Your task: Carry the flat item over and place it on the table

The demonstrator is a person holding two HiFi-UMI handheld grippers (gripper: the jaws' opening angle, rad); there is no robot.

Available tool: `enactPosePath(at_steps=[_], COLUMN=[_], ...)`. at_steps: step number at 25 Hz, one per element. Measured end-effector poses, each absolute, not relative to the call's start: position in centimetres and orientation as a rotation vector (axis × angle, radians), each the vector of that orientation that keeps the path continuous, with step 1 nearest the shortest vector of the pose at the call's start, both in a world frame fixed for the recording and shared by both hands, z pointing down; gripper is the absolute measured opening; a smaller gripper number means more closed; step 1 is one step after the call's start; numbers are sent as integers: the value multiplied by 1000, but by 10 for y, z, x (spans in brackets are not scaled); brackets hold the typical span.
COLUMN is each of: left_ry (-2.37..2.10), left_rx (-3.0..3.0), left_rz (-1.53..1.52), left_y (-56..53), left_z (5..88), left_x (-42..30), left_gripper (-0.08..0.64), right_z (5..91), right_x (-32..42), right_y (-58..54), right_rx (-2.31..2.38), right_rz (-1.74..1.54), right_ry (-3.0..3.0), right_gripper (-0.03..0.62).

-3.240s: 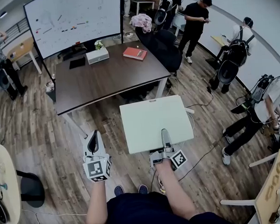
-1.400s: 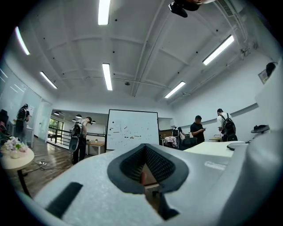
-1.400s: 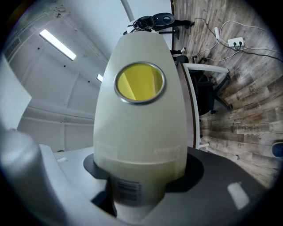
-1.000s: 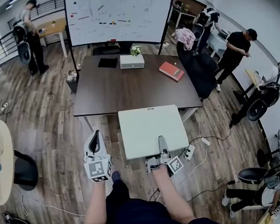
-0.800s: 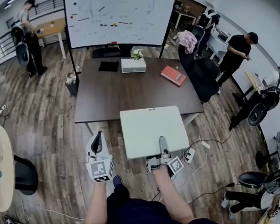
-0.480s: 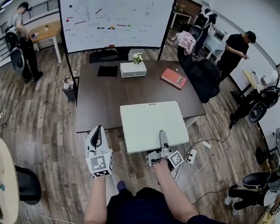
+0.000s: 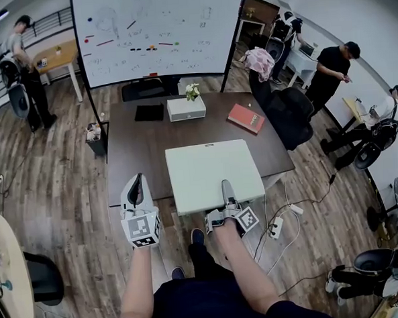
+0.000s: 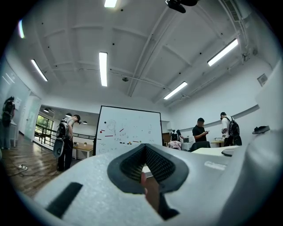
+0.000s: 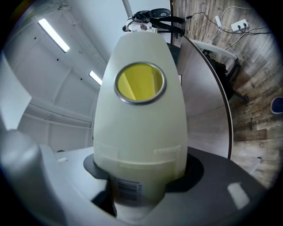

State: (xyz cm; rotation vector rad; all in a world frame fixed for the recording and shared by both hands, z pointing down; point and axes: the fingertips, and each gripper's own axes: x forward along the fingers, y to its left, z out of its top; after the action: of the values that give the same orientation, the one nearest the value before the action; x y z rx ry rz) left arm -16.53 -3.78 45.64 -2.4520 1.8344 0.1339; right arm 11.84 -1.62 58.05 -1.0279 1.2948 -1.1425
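A flat pale board (image 7: 210,171) is held level in front of me, its far part over the near edge of the dark brown table (image 7: 135,152). My right gripper (image 7: 226,195) is shut on the board's near edge, one jaw lying on top. In the right gripper view a cream rounded part (image 9: 141,114) with a ringed hole and a barcode label is clamped between the jaws. My left gripper (image 7: 136,191) hangs to the board's left, over the table's near edge. It is shut and holds nothing. In the left gripper view its white jaws (image 8: 146,170) meet.
On the table's far side lie a red book (image 7: 245,118), a white box with flowers (image 7: 186,108) and a black pad (image 7: 148,112). A whiteboard (image 7: 157,30) stands behind, a dark chair (image 7: 283,113) at the right. Several people stand around. A power strip (image 7: 277,227) lies on the floor.
I have walked up to the table. The board, held by the right gripper throughout, has gone from over the floor to over the table's near edge. The left gripper came along.
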Motion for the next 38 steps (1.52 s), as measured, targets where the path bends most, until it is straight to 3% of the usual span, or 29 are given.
enactPosePath(at_steps=[25,38], left_ry=[2033,2049], left_rx=[-2321,-2307], left_rz=[74,93], left_y=[-252,-301], left_z=[477,479], left_x=[-111,-117], left_gripper=[-5,-5], right_z=[653,721], right_x=[170,150], right_y=[-295,-365], right_rx=[-1034,-1081], right_rz=[-1334,-1410], right_ry=[1315,1158], right_gripper=[305,305])
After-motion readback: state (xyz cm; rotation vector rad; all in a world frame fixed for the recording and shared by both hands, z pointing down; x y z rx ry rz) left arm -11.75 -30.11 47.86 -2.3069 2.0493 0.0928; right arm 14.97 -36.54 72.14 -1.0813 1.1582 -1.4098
